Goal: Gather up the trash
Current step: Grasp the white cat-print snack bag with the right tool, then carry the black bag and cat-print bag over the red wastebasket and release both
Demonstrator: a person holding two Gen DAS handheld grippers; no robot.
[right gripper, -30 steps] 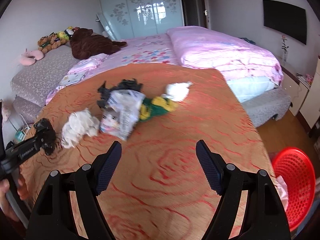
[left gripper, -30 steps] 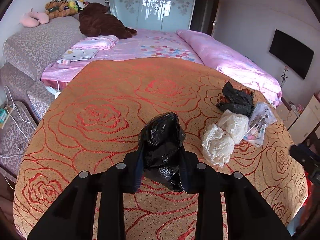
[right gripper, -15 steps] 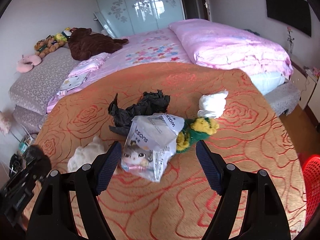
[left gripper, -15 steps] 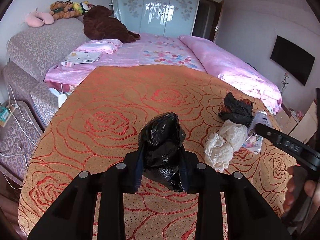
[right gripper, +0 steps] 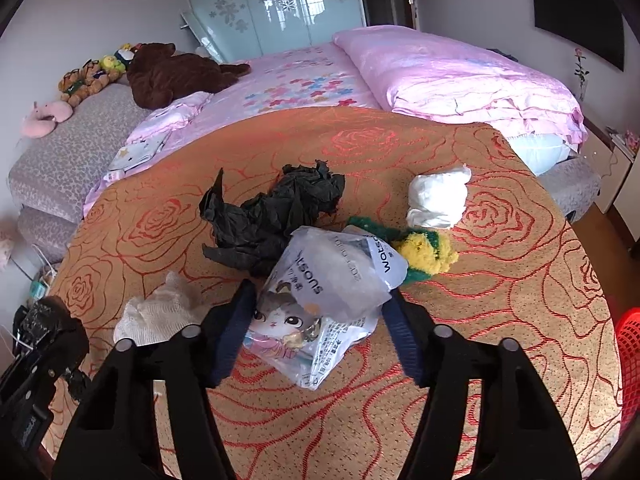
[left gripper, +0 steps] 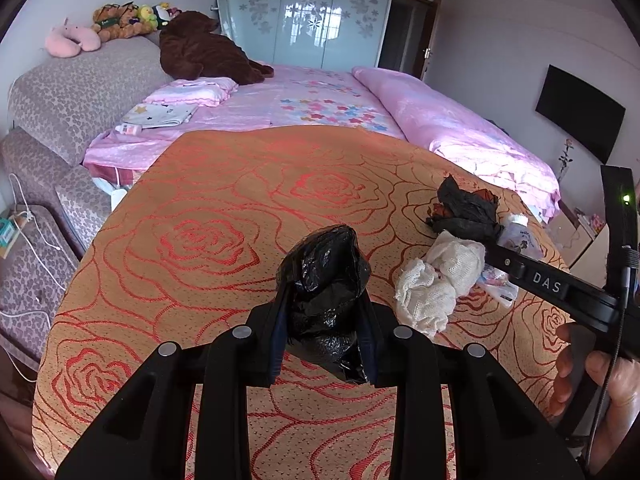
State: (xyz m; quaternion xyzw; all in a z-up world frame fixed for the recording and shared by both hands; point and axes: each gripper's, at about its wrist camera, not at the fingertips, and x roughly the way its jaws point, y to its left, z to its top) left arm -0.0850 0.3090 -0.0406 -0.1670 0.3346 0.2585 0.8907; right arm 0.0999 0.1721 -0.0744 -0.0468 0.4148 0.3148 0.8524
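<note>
Gripping a crumpled black bag [left gripper: 326, 280], the left gripper [left gripper: 323, 336] has its jaws clamped on the wad; the bag's lower end is hidden between the pads, and whether it touches the orange rose-patterned cover [left gripper: 208, 216] cannot be told. In the right wrist view only a sliver of that gripper shows at the far left edge, partly cut off.

Right of it on the cover lies a white cloth [left gripper: 436, 280], its right side crossed by the right gripper's arm. Just beyond sits a second black bag [right gripper: 276, 216], and touching its near edge a clear printed bag [right gripper: 324, 300] with a cartoon cat. The right gripper [right gripper: 320, 332] straddles this printed bag; its jaws have just been closing, with the bag between them. The pads stand at the bag's sides, and firm contact is hard to make out. A green-and-yellow item [right gripper: 424, 252] is half hidden behind the printed bag, so its kind cannot be told. Farther right lies a white wad [right gripper: 438, 198], apart from the rest. A red basket [right gripper: 628, 360] is cut off at the right edge, below the cover. A hand [left gripper: 600, 384] shows partly at the left view's right edge.
</note>
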